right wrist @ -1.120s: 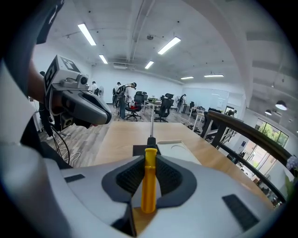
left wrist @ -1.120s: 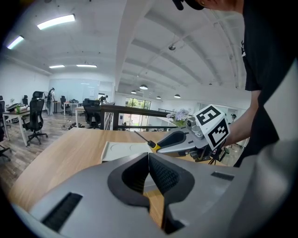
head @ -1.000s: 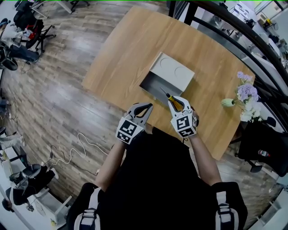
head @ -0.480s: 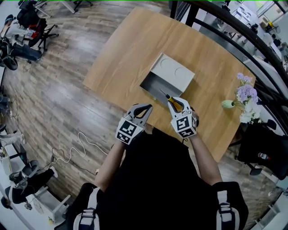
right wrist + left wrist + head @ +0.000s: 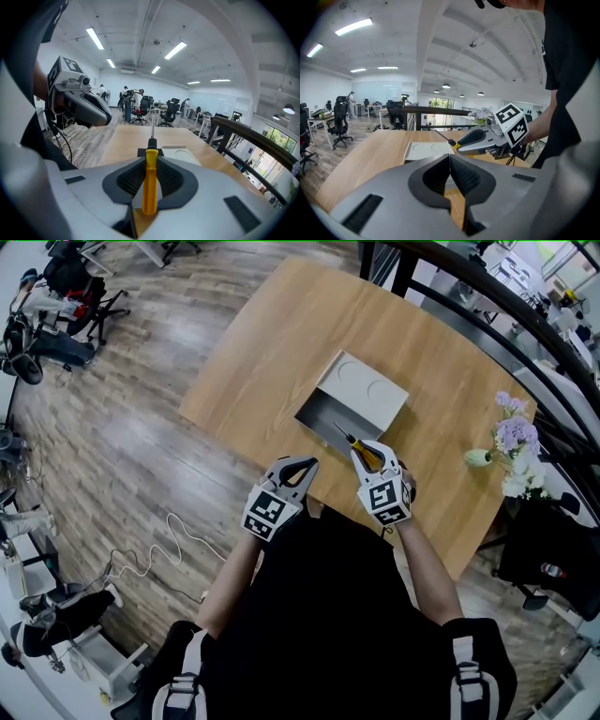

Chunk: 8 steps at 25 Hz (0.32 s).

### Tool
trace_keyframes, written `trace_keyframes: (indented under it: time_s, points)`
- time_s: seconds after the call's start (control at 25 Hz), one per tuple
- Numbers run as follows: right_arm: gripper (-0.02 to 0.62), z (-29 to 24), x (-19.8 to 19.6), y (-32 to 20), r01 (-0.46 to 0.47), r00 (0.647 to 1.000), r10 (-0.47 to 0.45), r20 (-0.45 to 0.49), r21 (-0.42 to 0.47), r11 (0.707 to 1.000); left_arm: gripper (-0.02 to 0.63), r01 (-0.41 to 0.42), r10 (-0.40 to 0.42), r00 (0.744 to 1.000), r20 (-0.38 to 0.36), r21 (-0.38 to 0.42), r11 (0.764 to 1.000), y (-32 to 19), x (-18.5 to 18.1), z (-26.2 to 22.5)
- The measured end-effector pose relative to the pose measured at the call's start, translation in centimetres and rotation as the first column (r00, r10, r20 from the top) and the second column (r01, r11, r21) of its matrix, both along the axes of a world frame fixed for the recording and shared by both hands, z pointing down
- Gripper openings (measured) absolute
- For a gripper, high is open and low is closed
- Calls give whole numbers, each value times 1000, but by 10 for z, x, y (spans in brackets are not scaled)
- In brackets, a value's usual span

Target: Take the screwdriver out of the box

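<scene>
Grey left claw [image 5: 302, 463]: ribbed pads pressed together, nothing in them, idle over the near edge of the desk [image 5: 272, 343]. No shift on either side from a second ago. I read that as a pause with the pull-out essentially done.

Right claw [image 5: 362, 450]: clamped across the handle of the screwdriver [image 5: 150, 180]. Handle is smooth yellow plastic, round, with a black collar; a thin steel shaft runs forward. Tool is clear of the box [image 5: 367, 390], held in the air by its near side, tip pointing back toward the open compartment.

Box: dull grey sheet metal, rectangular, pale lid with two shallow circles. Desk is light wood, long grain.

Far right: lilac and white flowers [image 5: 514, 442] in a small vase.
</scene>
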State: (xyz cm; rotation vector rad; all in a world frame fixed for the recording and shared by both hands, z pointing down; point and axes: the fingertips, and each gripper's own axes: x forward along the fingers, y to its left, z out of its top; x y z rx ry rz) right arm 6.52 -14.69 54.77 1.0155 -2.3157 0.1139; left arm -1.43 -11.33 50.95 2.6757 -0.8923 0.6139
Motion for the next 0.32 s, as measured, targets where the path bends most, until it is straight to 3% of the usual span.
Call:
trace_keyframes:
  time_s: [0.32]
  points:
    - [86,-2,7,6,-22,999,22,33,9,1000,21,15,-15,1000,8,3,1000,8,0,-2]
